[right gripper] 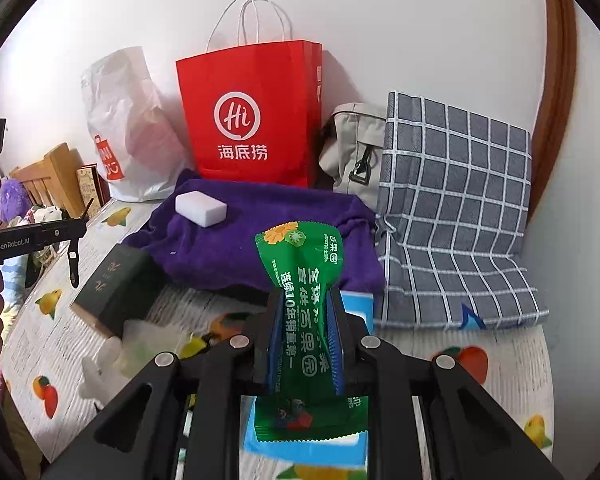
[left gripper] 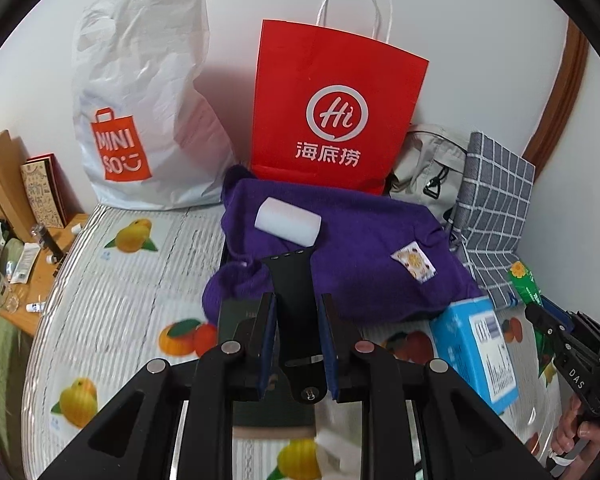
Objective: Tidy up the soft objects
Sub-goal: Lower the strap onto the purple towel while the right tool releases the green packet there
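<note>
The left gripper (left gripper: 298, 312) is clamped on a black watch strap (left gripper: 294, 300), held just in front of the purple towel (left gripper: 340, 248), and the right gripper (right gripper: 304, 312) is clamped on a green snack packet (right gripper: 300, 280), also in front of that towel. The towel lies on the fruit-print surface (left gripper: 112, 292) with a white sponge block (left gripper: 287, 222) on top of it. Behind the towel stand a red paper bag (left gripper: 332, 104) and a white plastic bag (left gripper: 140, 92); a grey checked cloth bag (right gripper: 456, 208) leans at its right, and a blue box (left gripper: 476, 352) and a dark box (right gripper: 116, 284) sit near its front edge.
</note>
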